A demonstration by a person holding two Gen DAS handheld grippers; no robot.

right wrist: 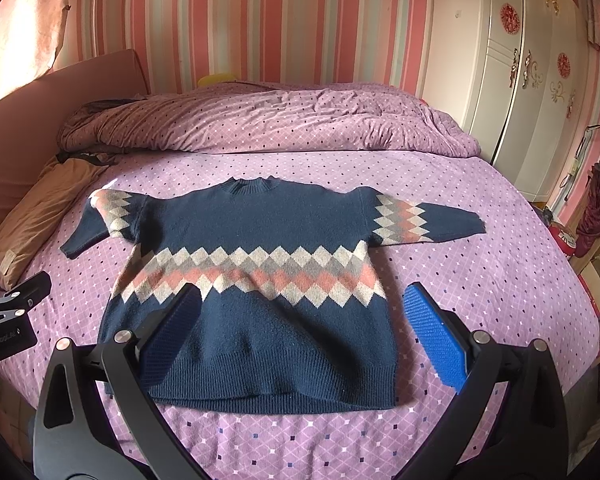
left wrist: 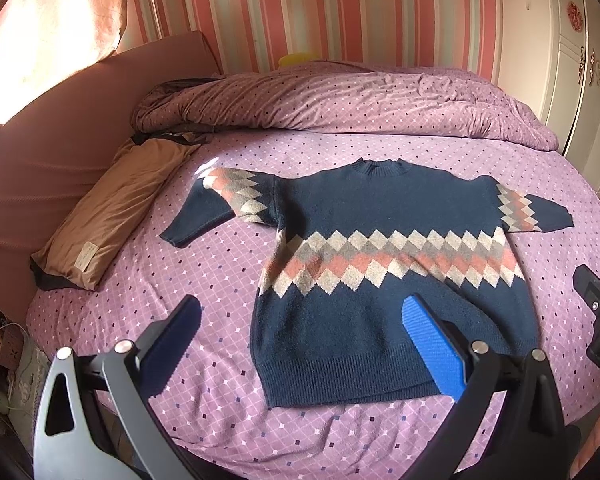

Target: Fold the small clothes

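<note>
— Sweater?
— Navy knit, spread flat on the bed, neck toward the far side, ribbed hem toward the near edge. Band of cream, grey and pink diamonds across the chest, same diamonds on both sleeves. Left sleeve bent, cuff pointing down toward the near left; right sleeve stretched straight out to the right.
— Left tool?
— Open wide, holding nothing. Hovering over the near left corner of the sweater, right finger with its blue pad over the hem, left finger over bare bedsheet.
— Right tool?
— Also spread apart, empty. Left finger above the lower body of the knit, right finger beyond the sweater's right edge, over the sheet. Contact with the fabric: cannot tell.
— Around it?
— Rumpled purple duvet bunched along the far side of the bed. Tan pillow at the left beside the headboard. Striped pink wallpaper behind, white wardrobe at the far right.
</note>
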